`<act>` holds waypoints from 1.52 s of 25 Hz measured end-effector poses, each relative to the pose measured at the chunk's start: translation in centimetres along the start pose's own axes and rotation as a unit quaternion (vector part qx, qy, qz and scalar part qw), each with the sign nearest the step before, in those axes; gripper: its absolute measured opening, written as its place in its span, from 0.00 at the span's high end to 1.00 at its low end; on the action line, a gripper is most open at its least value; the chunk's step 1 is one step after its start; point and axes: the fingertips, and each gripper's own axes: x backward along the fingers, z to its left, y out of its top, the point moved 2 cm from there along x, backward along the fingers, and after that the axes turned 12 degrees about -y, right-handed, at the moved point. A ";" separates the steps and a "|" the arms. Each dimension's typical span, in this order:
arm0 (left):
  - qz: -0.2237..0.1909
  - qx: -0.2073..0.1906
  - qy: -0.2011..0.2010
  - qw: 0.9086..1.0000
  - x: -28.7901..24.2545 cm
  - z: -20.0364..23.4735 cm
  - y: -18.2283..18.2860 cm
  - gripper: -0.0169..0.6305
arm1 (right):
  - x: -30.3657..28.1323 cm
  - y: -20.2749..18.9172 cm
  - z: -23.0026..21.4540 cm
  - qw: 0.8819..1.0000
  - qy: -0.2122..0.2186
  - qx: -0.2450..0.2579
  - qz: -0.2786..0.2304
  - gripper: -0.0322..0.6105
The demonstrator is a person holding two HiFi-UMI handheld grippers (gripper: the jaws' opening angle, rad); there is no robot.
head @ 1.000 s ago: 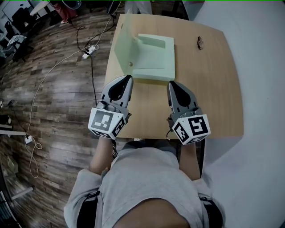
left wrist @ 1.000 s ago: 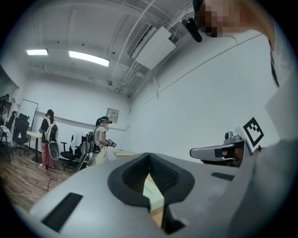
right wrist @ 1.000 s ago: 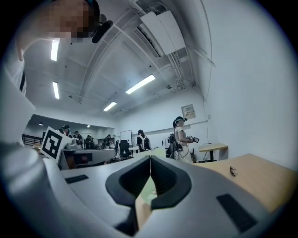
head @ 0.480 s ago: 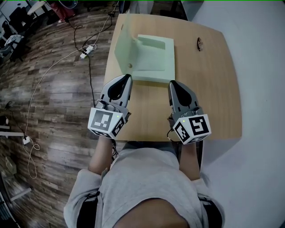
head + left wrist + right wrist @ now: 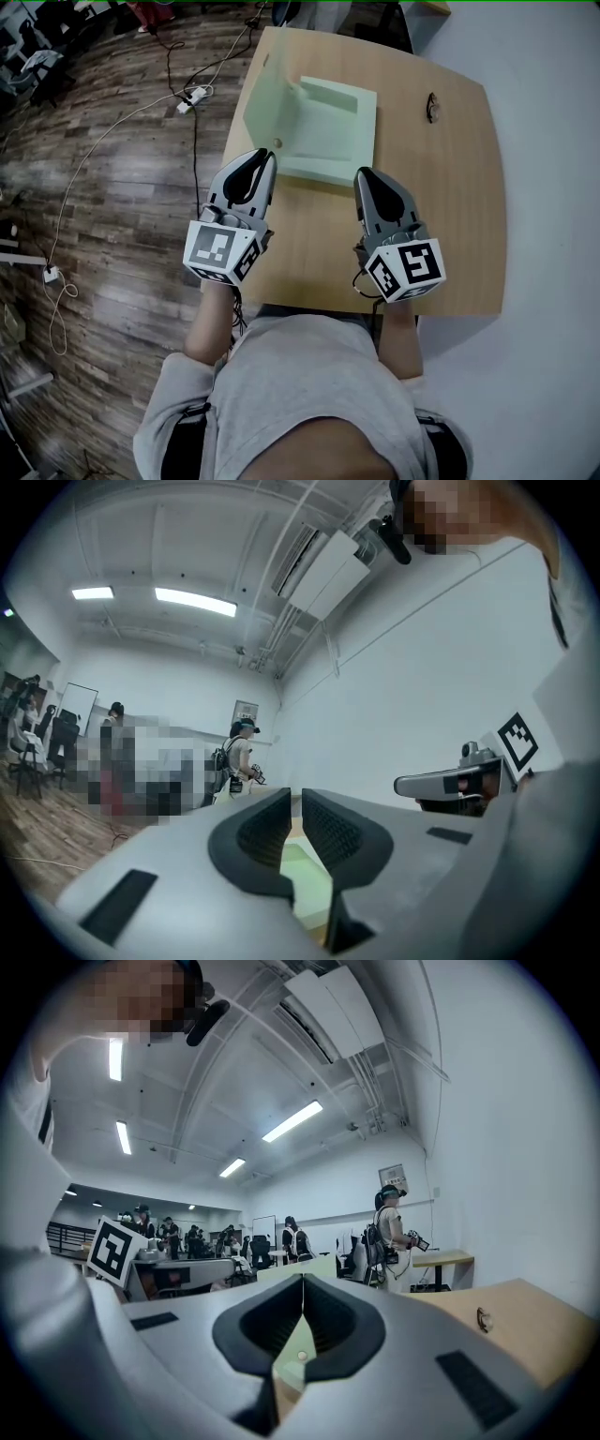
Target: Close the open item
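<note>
Head view: the left claw [image 5: 266,156] and the right claw [image 5: 361,175] are held level, side by side, above the near half of the tabletop [image 5: 450,206], both pointing away from the person.
Left claw grip: jaws drawn together, nothing between them; the left gripper view [image 5: 296,795] shows only a thin slit with pale green beyond it.
Right claw grip: jaws pressed together and empty, as the right gripper view [image 5: 302,1279] shows.
Case position: the pale green case [image 5: 333,131] lies just ahead of both claws, its near corners close to the two tips; whether either tip touches it cannot be told.
Case axis: the flat base runs away from the claws, long side toward the far edge of the tabletop.
Lid: the lid [image 5: 267,94] stands upright along the base's left side, ahead of the left claw, inner face turned toward the right claw's side.
Case interior: plain pale green surface with a raised step at the far end.
Beyond the right claw: a small dark object [image 5: 432,106], too small to identify, lies well apart from the case.
Outside the left claw: wooden floor [image 5: 112,216] with a cable [image 5: 94,150].
</note>
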 end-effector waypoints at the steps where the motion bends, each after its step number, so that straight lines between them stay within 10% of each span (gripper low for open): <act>1: 0.001 -0.001 0.012 1.000 -0.2 0.5 0.0 0.95 | -0.4 0.1 -0.2 1.000 0.005 0.001 0.001 0.94; 21: 0.073 0.010 0.172 0.982 -3.7 9.3 -4.9 0.75 | -5.3 -2.3 -5.0 0.997 0.072 -0.006 0.040 0.94; 38: 0.065 0.014 0.172 0.983 -5.8 9.1 -5.7 0.95 | -5.0 -3.0 -8.3 0.998 0.047 -0.021 0.041 0.94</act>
